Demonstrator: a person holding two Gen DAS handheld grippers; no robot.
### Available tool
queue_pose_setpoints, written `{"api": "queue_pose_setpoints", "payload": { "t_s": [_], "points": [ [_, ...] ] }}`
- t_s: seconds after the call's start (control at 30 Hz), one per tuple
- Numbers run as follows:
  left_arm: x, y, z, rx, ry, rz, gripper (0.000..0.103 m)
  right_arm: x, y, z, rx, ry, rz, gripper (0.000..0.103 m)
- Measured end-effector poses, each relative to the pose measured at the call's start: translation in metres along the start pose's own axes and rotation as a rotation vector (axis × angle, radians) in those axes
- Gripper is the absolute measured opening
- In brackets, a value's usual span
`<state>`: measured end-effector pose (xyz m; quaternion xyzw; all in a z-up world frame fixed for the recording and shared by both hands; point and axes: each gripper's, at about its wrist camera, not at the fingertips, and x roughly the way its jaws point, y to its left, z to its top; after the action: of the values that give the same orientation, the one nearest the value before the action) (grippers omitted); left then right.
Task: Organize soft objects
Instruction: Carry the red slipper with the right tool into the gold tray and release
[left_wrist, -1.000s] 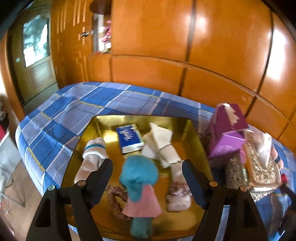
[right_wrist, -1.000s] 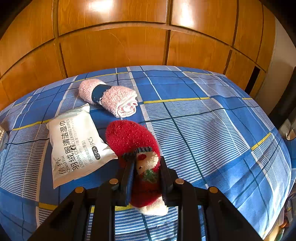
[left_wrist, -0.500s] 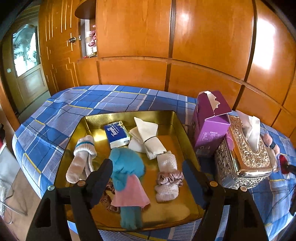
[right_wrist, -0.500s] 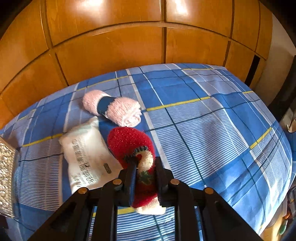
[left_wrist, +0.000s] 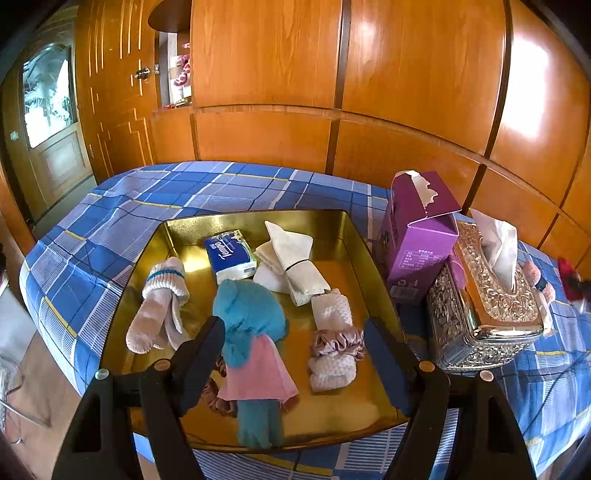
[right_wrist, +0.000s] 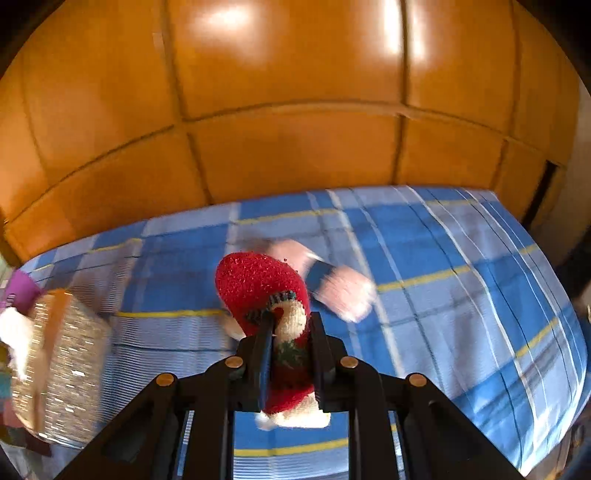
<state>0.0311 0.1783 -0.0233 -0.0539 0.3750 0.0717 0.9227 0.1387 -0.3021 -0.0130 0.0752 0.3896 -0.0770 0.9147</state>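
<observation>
My right gripper (right_wrist: 290, 334) is shut on a red Christmas sock (right_wrist: 258, 284) and holds it above the blue plaid bed. A pink rolled towel (right_wrist: 343, 291) lies blurred behind it. My left gripper (left_wrist: 293, 354) is open and empty above a gold tray (left_wrist: 354, 243). The tray holds a teal and pink sock (left_wrist: 251, 332), a grey sock pair (left_wrist: 159, 306), a blue tissue pack (left_wrist: 231, 254), cream cloths (left_wrist: 291, 254), a white roll (left_wrist: 332, 332) with a pink scrunchie (left_wrist: 336, 343) around it, and a dark scrunchie (left_wrist: 218, 398).
A purple carton (left_wrist: 421, 240) and an ornate silver tissue box (left_wrist: 484, 314) stand right of the tray; the tissue box also shows in the right wrist view (right_wrist: 55, 369). Wooden wall panels run behind the bed. The bed edge drops off at left.
My right gripper has lifted the red sock off the bed and swung left toward the tissue box; the wipes packet has left the view. My left gripper has drawn back from the tray.
</observation>
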Motion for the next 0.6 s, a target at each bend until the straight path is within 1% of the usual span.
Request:
{"api": "queue_pose_setpoints", "payload": {
  "t_s": [0.17,0.3,0.47,0.6],
  "points": [
    [0.0,0.001,-0.001,-0.002,0.002,-0.003,0.078,-0.015,0.058,0.021,-0.114,-0.036,0.094,0.017],
    [-0.001,0.003,-0.001,-0.006,0.001,-0.001,0.078,-0.026,0.105,0.029,-0.191,-0.054,0.182,0.016],
    [-0.003,0.006,-0.001,-0.011,0.001,0.001,0.078,-0.043,0.158,0.026,-0.285,-0.076,0.274,0.017],
    [-0.003,0.008,-0.001,-0.017,0.002,0.0,0.078,-0.058,0.192,0.019,-0.333,-0.091,0.352,0.016]
  ]
}}
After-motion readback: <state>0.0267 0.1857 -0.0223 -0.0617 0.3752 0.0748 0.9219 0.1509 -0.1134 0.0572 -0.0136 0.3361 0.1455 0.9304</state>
